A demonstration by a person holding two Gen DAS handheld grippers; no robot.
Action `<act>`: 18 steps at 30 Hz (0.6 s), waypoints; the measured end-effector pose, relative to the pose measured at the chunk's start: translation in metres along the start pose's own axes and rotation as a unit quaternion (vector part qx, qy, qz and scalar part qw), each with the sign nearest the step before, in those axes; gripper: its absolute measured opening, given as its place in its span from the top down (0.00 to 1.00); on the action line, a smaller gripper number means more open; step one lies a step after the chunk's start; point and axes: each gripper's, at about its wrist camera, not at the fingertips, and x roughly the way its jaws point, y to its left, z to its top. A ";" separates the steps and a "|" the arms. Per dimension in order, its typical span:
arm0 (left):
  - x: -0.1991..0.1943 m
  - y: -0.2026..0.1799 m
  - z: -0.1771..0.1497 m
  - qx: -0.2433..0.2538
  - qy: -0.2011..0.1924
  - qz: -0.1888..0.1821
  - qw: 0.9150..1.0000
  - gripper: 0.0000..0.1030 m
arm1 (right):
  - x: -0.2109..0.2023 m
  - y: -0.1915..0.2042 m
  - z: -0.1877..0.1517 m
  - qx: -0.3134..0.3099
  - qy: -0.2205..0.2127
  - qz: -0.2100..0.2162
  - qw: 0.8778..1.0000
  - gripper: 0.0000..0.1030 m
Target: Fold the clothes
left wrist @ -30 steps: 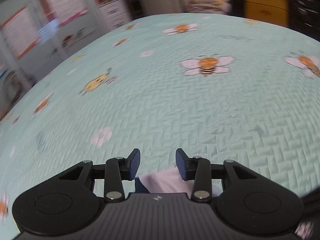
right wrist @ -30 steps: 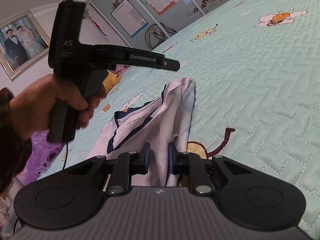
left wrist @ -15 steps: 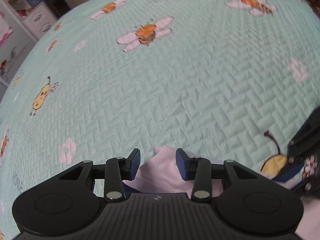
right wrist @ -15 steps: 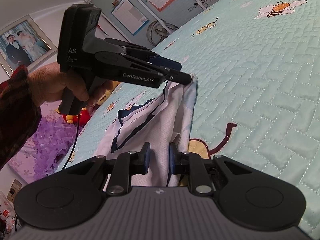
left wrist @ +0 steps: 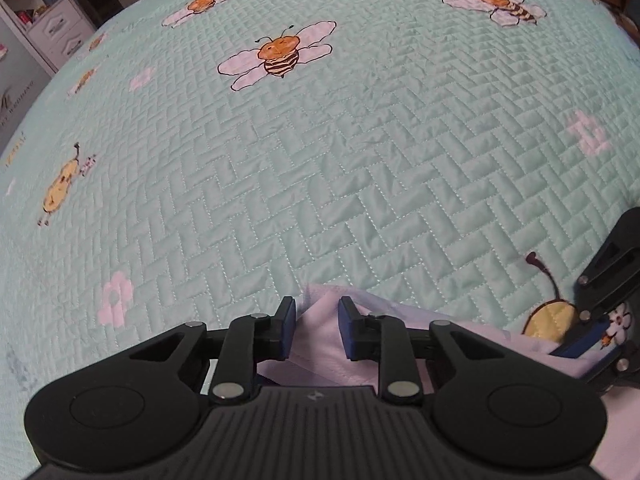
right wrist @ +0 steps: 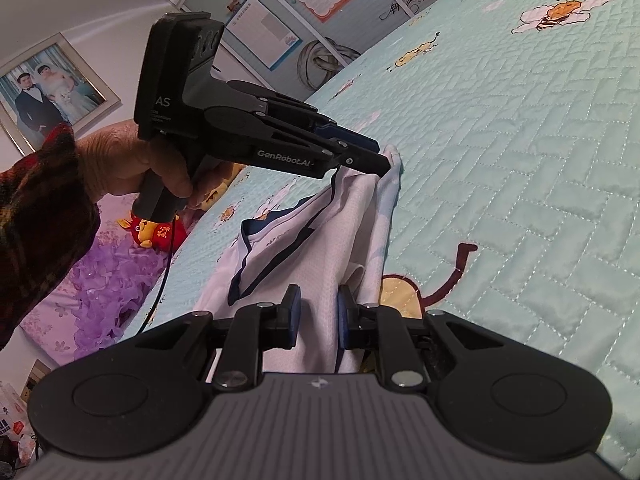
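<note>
Bedspread point(left wrist: 360, 184) bears garment point(right wrist: 320, 248), both grippers holding it.

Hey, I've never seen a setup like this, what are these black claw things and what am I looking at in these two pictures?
Each black claw is a hand-held gripper with a camera looking along its two fingers; a person holds one per hand. One picture looks past the left gripper, whose jaws are closing around a corner of a white shirt. The other looks past the right gripper, clamped on the shirt's edge, and shows the left one in the person's hand. The shirt lies on a green bedspread printed with bees.
</note>
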 end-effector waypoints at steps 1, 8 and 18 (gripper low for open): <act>0.000 0.000 0.000 0.000 -0.002 0.002 1.000 0.73 | 0.000 0.000 0.000 0.001 0.001 0.002 1.000 0.83; 0.002 0.006 -0.001 -0.013 0.006 -0.023 1.000 0.87 | 0.000 0.000 -0.001 0.006 0.005 0.011 1.000 0.96; -0.017 0.011 -0.001 -0.036 -0.010 -0.005 0.999 0.98 | -0.004 0.003 -0.003 -0.014 -0.007 0.021 1.000 0.99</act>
